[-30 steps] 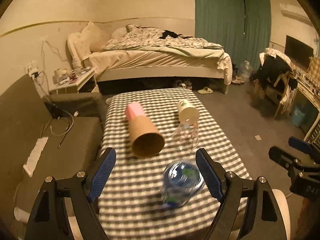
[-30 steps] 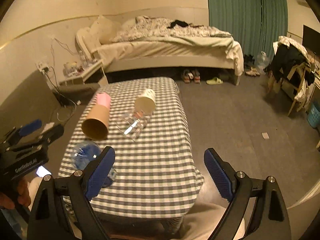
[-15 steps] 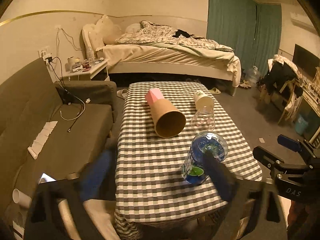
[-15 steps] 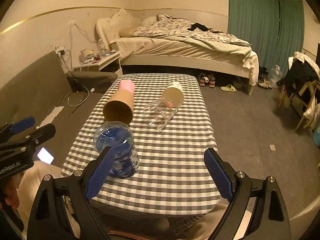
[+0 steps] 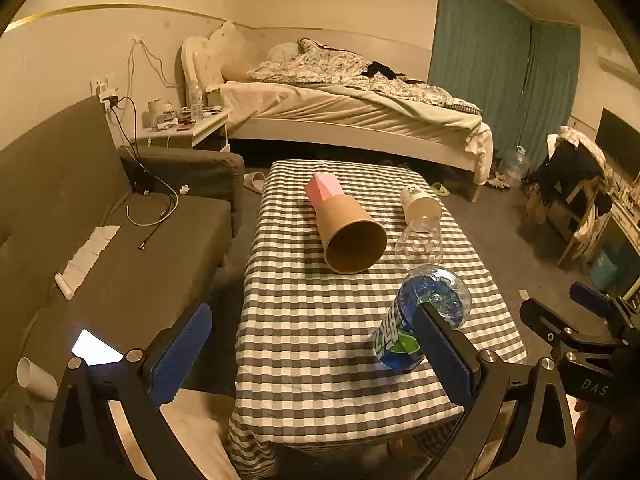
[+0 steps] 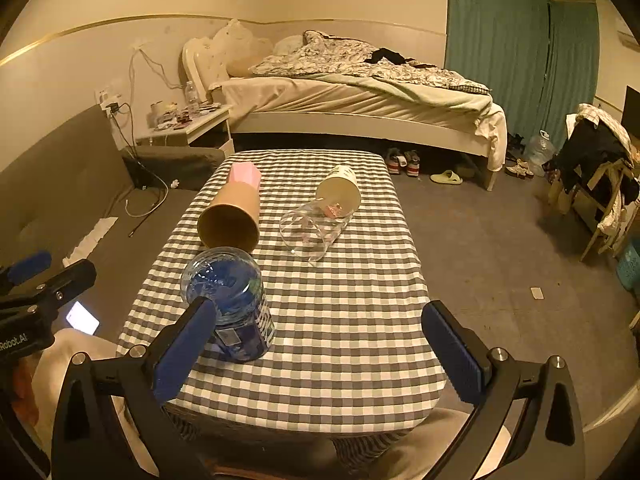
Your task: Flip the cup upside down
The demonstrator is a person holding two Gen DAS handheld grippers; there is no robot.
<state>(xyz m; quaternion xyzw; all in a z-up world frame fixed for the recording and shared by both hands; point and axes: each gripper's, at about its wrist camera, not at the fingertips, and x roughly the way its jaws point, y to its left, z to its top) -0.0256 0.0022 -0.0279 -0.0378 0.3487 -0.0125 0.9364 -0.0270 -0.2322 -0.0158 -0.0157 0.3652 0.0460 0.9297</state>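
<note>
Both tools hang back from the near end of the desk [image 6: 360, 344], and each set of fingers is spread wide and released, holding nothing: the left gripper [image 5: 316, 352] sits off the desk's left corner, over the gap beside the sofa [image 5: 120, 264], and the right gripper [image 6: 316, 344] faces the desk head-on. Which cup the task means is a judgement; the likely one is the blue plastic cup [image 6: 228, 304], which stands near the front left of the desk with its base up, so it may already be turned over. Three others lie on their sides farther back: a brown paper cup [image 5: 352, 236] with a pink cup [image 5: 324, 190] just behind it, a clear glass cup [image 6: 312, 228], and a white paper cup [image 6: 340, 192] touching the glass one's far end. The main risk is the lying cups: they could roll on the cloth if nudged, and the glass one lies toward the right edge, where a push could send it to the floor. The blue cup looks light and thin, so a hard squeeze could buckle it or tip it. The checked tablecloth [image 5: 320, 320] hangs loose over the edges and could drag under a sliding cup. The room is a dim bedroom with an unmade bed [image 6: 360, 88], green curtains [image 6: 520, 40] and a cluttered nightstand [image 6: 188, 124].
</note>
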